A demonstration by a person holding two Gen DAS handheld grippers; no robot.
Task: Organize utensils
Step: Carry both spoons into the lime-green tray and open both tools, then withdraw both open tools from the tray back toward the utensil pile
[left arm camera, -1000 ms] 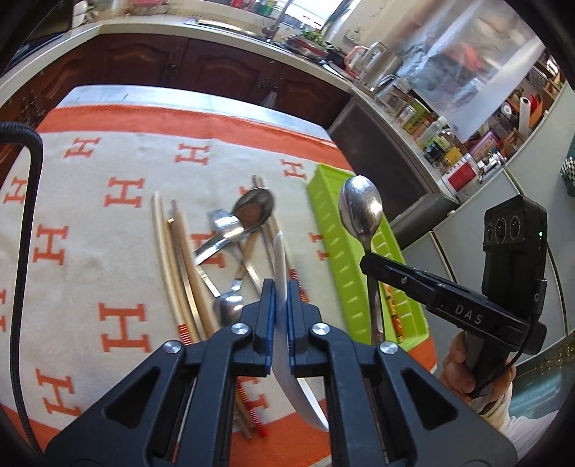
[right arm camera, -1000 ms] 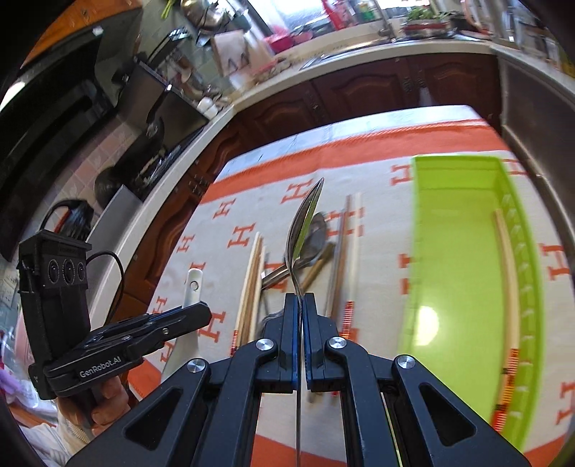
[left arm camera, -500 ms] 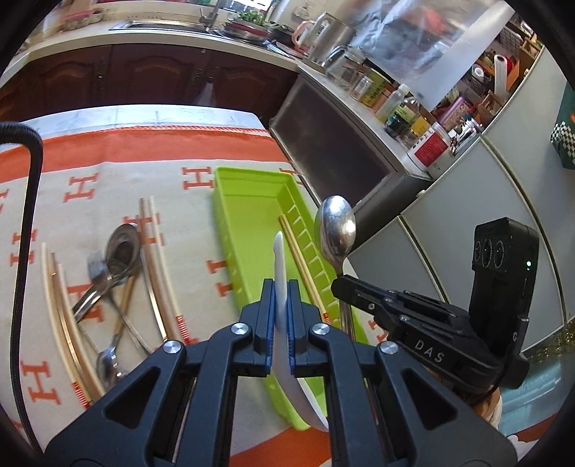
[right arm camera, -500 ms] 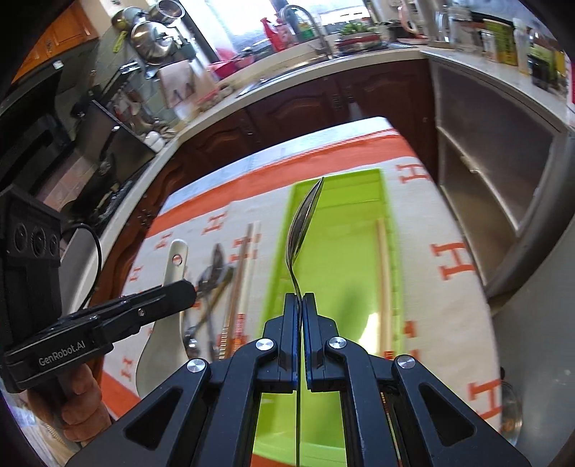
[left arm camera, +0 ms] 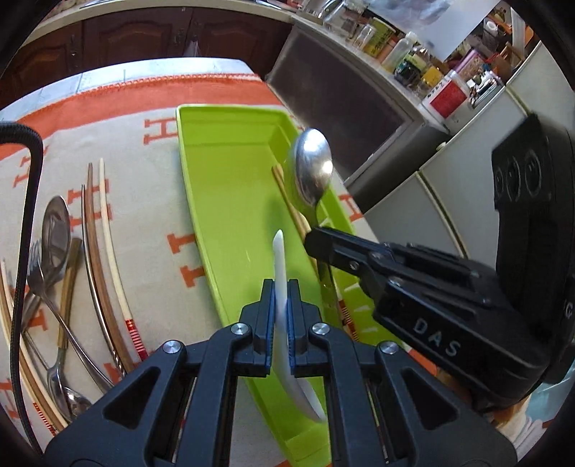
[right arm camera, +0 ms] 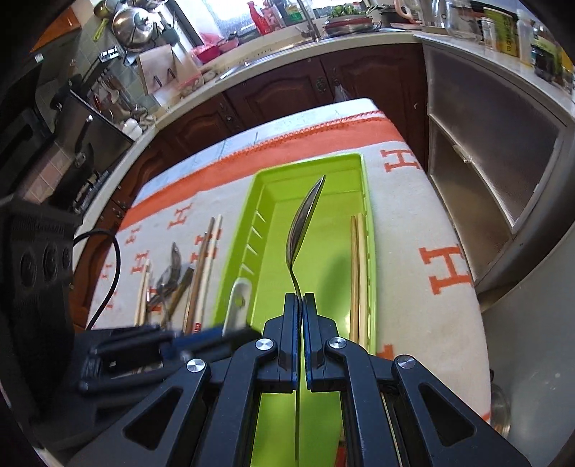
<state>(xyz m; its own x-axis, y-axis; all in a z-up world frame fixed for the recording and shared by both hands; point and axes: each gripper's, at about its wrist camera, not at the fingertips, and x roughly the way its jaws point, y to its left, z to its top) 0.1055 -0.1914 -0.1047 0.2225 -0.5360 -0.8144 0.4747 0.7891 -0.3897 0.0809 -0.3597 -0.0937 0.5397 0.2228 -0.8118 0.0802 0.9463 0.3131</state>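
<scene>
Kitchen desk carries a green tray (left arm camera: 230,201). Left gripper (left arm camera: 276,323) fingers clamp a white spoon (left arm camera: 279,258), right gripper (right arm camera: 300,323) a metal spoon (right arm camera: 303,219); both seem above the tray, along its length.

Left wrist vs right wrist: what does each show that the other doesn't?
Left wrist only: the metal spoon's bowl face-on, jars on the counter.
Right wrist only: sink faucet, hanging pots.
Both: green tray, chopsticks inside it, loose utensils on the cloth, left tool shut on the white spoon, right tool shut on the metal spoon.
</scene>
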